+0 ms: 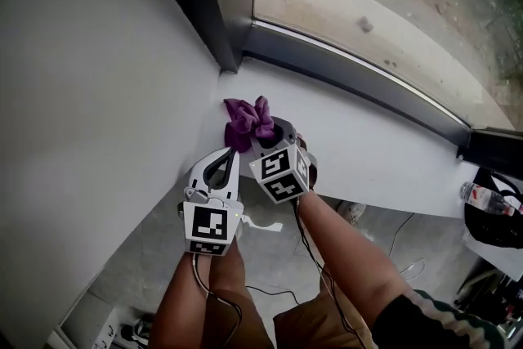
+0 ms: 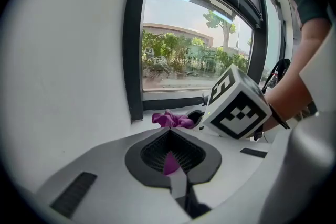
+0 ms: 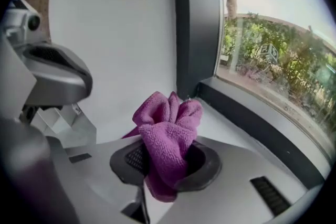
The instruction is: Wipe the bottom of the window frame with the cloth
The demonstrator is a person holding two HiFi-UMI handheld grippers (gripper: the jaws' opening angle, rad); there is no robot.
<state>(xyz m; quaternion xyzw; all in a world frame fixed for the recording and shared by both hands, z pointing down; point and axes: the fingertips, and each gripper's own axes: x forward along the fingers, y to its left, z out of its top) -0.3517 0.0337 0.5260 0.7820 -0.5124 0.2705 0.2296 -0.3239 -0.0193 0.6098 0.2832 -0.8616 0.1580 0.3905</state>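
The right gripper is clamped on the cloth, a purple wad that bulges up and forward out of its jaws, with a short tail hanging below them. In the head view the wad sits over the white sill, close to the left corner where the wall meets the dark upright. It is near the frame but apart from it, and I cannot tell whether it touches the sill. The left gripper hangs just beside and below the right one with its jaws together. A sliver of purple shows in the gap between its pads, and I cannot tell whether that is pinched cloth or cloth seen through the gap. It appears to take no part in the work. I judge the step in hand to be the approach: the cloth is gripped and aimed at the corner, but wiping has not yet begun. The next move calls for pushing the right gripper forward until the wad presses onto the bottom rail at its left end. The wad then has to be drawn rightward along the rail with steady pressure, with the cloth rather than the jaw tips against the metal.
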